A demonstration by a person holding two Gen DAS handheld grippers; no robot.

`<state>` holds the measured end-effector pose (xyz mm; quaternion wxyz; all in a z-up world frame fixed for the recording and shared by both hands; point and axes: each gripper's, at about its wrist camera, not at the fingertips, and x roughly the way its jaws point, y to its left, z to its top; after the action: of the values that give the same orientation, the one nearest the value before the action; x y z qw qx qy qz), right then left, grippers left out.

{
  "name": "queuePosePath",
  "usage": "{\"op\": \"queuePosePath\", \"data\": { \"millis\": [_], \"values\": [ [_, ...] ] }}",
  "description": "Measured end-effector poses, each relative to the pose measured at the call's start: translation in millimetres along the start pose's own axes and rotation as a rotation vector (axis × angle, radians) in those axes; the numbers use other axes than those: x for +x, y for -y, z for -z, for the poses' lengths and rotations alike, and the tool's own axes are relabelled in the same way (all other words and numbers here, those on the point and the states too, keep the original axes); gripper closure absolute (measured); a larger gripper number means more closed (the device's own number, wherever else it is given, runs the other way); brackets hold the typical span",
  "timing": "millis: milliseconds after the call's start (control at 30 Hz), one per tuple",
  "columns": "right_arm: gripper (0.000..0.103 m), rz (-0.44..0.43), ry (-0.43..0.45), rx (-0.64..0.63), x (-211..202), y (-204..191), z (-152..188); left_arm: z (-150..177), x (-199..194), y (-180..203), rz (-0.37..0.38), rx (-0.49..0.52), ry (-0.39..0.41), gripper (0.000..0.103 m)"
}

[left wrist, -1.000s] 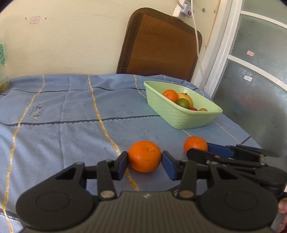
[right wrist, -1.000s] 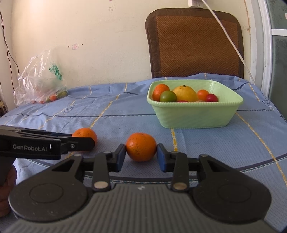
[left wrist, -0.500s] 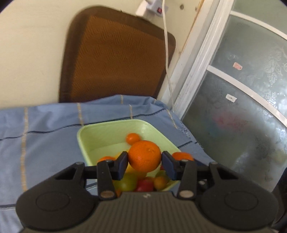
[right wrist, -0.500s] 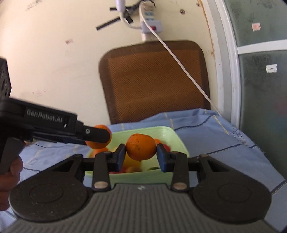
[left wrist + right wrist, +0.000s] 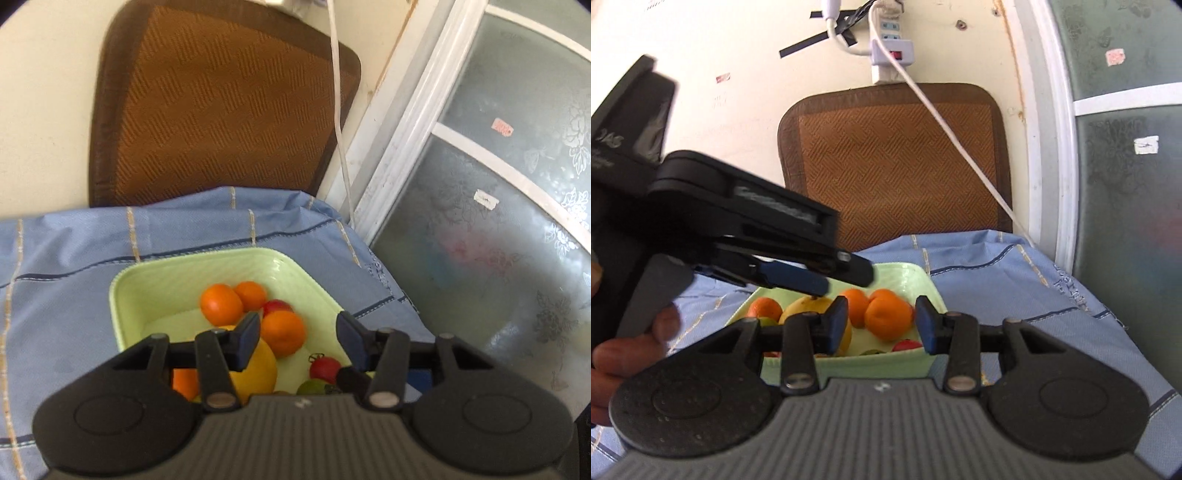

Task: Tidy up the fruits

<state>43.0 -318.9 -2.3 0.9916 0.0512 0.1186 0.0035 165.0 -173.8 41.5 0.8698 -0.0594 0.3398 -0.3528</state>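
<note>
Both claws open above the fruit basin, nothing clamped.

The left claw (image 5: pixel 295 338) stands with its blue-padded jaws well apart and empty, poised over the pale green rectangular plastic basin (image 5: pixel 127 291); the right claw (image 5: pixel 879 325) is likewise spread with no fruit between its pads, hovering at the basin's near side. Below them a round orange mandarin (image 5: pixel 282 332) lies loose among other mandarins, a large yellow citrus fruit (image 5: pixel 258 369) and small red tomatoes (image 5: pixel 324 367), all inside the basin. Judged from this, the fruit is gathered there and the open jaws suit a release over it. The basin rests on the worktop's blue cloth with gold stripes (image 5: pixel 66 266). White lettering on the left tool's black body (image 5: pixel 768 206) is blurred; it cannot be read with confidence.
</note>
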Motion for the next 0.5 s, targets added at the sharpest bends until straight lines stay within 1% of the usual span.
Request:
{"op": "queuePosePath", "data": {
  "millis": [100,167,233,300,367,500],
  "values": [
    [0.060,0.008,0.002,0.049,-3.7,7.1,-0.4,5.1,-27.5,-4.0,-0.035,-0.003,0.044,0.056],
    [0.060,-0.001,-0.014,0.105,-5.9,11.3,0.2,12.7,-45.7,-4.5,-0.090,0.014,0.064,0.056],
    [0.060,-0.009,-0.034,0.158,-9.7,12.1,2.3,24.7,-64.0,-3.9,-0.164,0.045,0.075,0.050],
    [0.060,-0.018,-0.047,0.190,-16.1,8.6,5.2,37.8,-78.2,-3.3,-0.230,0.073,0.077,0.049],
    [0.059,-0.023,-0.058,0.208,-24.9,1.3,8.8,51.6,-89.6,-3.7,-0.268,0.084,0.077,0.048],
    [0.059,-0.034,-0.102,0.261,-38.5,-13.0,19.5,76.9,-105.2,-6.5,-0.344,0.071,0.064,0.037]
  ]
}}
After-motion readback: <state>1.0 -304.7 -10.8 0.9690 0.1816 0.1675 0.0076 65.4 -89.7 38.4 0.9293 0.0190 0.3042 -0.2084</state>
